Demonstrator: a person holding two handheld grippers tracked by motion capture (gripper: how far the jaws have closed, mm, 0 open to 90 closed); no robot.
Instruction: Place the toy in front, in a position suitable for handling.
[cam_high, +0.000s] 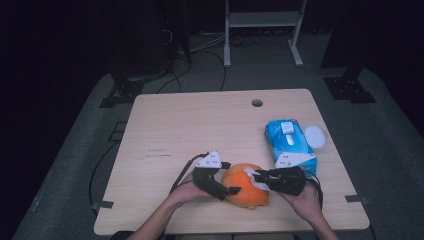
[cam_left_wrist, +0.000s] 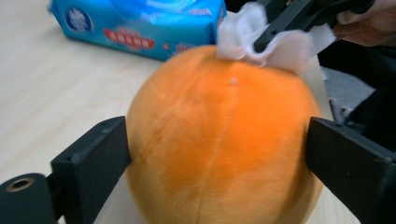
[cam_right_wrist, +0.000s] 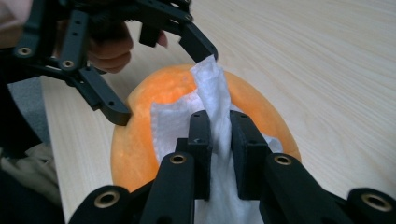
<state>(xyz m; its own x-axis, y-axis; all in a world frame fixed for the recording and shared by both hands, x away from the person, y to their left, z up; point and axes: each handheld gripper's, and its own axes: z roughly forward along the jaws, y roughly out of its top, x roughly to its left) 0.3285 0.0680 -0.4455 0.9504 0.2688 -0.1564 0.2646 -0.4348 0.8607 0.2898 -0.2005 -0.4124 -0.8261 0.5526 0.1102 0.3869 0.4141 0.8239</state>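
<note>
An orange plush ball (cam_high: 239, 184) lies near the table's front edge. My left gripper (cam_high: 227, 177) is open, one jaw on each side of the ball (cam_left_wrist: 224, 140); the jaws stand at its flanks without squeezing it. My right gripper (cam_high: 258, 175) comes in from the right and is shut on a white wipe (cam_right_wrist: 210, 88). The wipe (cam_left_wrist: 280, 44) rests on the top of the ball (cam_right_wrist: 140, 140). In the right gripper view the left gripper (cam_right_wrist: 166, 84) reaches over the ball from the upper left, held by a hand.
A blue pack of wipes (cam_high: 290, 140) lies to the right behind the ball, with a round white lid (cam_high: 315, 136) beside it. A cable hole (cam_high: 257, 103) sits near the table's far edge. Black stands and cables are on the floor beyond.
</note>
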